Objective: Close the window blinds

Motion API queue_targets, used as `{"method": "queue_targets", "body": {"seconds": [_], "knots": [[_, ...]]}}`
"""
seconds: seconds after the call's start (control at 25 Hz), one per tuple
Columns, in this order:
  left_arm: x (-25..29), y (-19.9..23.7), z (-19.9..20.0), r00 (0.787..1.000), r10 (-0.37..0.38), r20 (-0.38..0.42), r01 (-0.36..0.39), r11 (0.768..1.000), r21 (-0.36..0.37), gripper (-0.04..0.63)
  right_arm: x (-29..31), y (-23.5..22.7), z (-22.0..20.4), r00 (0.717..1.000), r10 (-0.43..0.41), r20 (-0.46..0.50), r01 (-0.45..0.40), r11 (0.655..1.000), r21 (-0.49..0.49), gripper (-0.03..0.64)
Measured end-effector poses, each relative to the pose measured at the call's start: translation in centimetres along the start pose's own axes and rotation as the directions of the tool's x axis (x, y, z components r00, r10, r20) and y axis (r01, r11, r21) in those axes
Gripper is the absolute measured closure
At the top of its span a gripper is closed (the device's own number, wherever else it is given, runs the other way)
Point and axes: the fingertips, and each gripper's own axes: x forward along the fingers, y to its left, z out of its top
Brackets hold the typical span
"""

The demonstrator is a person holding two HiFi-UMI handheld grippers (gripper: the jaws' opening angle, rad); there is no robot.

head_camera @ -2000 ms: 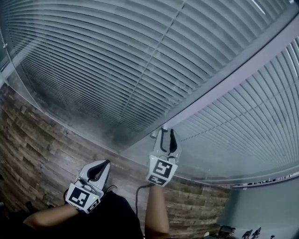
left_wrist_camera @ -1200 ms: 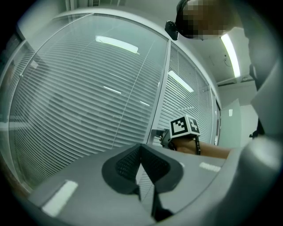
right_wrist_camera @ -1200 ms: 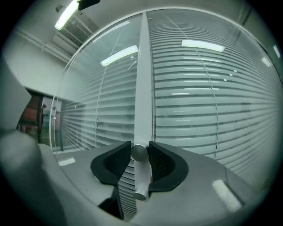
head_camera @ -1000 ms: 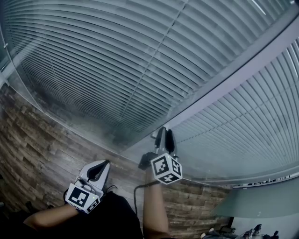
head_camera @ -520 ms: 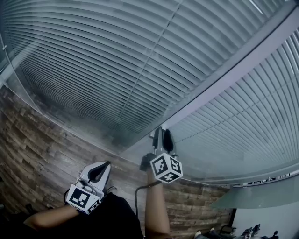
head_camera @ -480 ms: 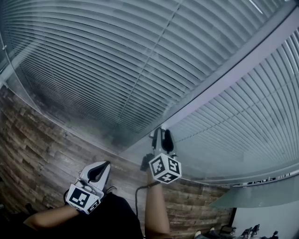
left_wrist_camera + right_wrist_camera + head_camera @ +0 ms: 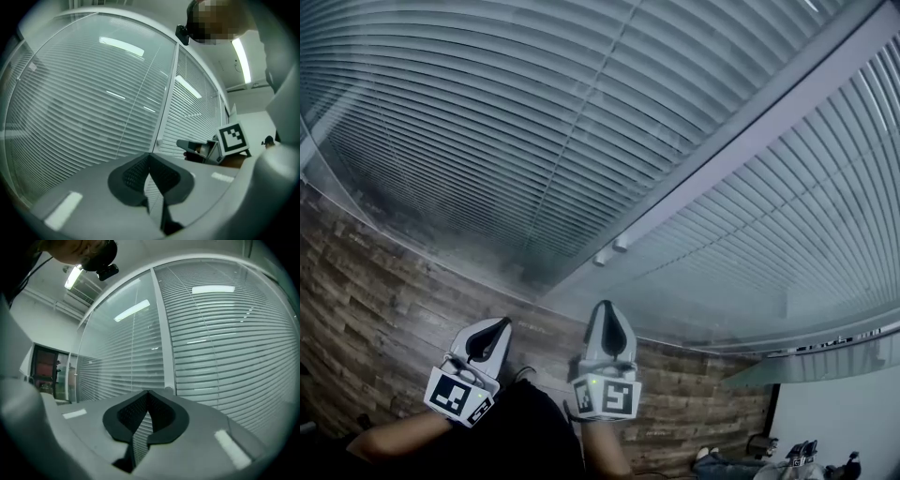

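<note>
**Status.** The white horizontal-slat window blinds hang behind glass in two panes, divided by a pale grey window post. In both panes the slats lie nearly flat and overlapping, so judge the closing as largely done. The lower part of the left pane reads darker. Check the slat tilt there, because the pictures do not settle it.

**Grippers.** Your right gripper sits below the two small white round knobs at the foot of the post and touches neither. Its jaws have just been closing and are now pressed together with nothing between them. Your left gripper is held low beside it, and its jaws are also pressed together on nothing.

**View differences.**
- **Head view:** Only this view shows both grippers together and their gap to the knobs. It is also the only view of the brown wood-plank wall under the window.
- **Left gripper view:** Only this view shows the right gripper from the side, near the post.
- **Right gripper view:** Only this view shows a dark doorway-like opening far to the left. One knob appears directly above its own jaw tips.
</note>
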Motion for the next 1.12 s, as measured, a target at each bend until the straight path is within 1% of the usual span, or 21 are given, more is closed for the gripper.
{"method": "queue_targets", "body": {"seconds": [0.08,0.2,0.32,0.48,0.64,0.8,1.12], "knots": [[-0.2,-0.1,0.1,1.0,-0.002,0.005,0.002,1.0,0.02,0.594,-2.2,1.2,-0.4,1.0,-0.021,-0.009,0.021,0.999,-0.032,0.616],[-0.3,-0.1,0.6,0.999,0.019,0.026,-0.02,0.999,0.041,0.594,-4.5,2.4,-1.0,0.999,-0.044,-0.017,0.042,0.992,-0.117,0.615],[-0.1,-0.7,1.2,0.999,0.002,0.033,-0.004,0.998,0.055,0.594,-5.7,2.7,-1.4,0.998,-0.054,-0.039,0.047,0.986,-0.16,0.617],[0.3,-1.9,1.0,0.999,-0.021,0.037,0.017,0.996,0.087,0.594,-6.8,2.1,-1.7,0.996,-0.077,-0.045,0.069,0.986,-0.152,0.617],[1.1,-2.4,0.5,0.999,-0.03,0.027,0.028,0.996,0.088,0.594,-6.7,1.4,-0.7,0.995,-0.097,-0.007,0.096,0.988,-0.119,0.617],[1.3,-3.3,1.3,0.998,-0.042,0.045,0.037,0.994,0.107,0.594,-6.5,1.6,0.4,0.996,-0.083,0.019,0.084,0.992,-0.095,0.617],[1.3,-4.1,1.8,0.997,-0.043,0.064,0.035,0.992,0.122,0.594,-6.4,1.6,0.0,0.997,-0.074,0.026,0.076,0.993,-0.087,0.617]]}}
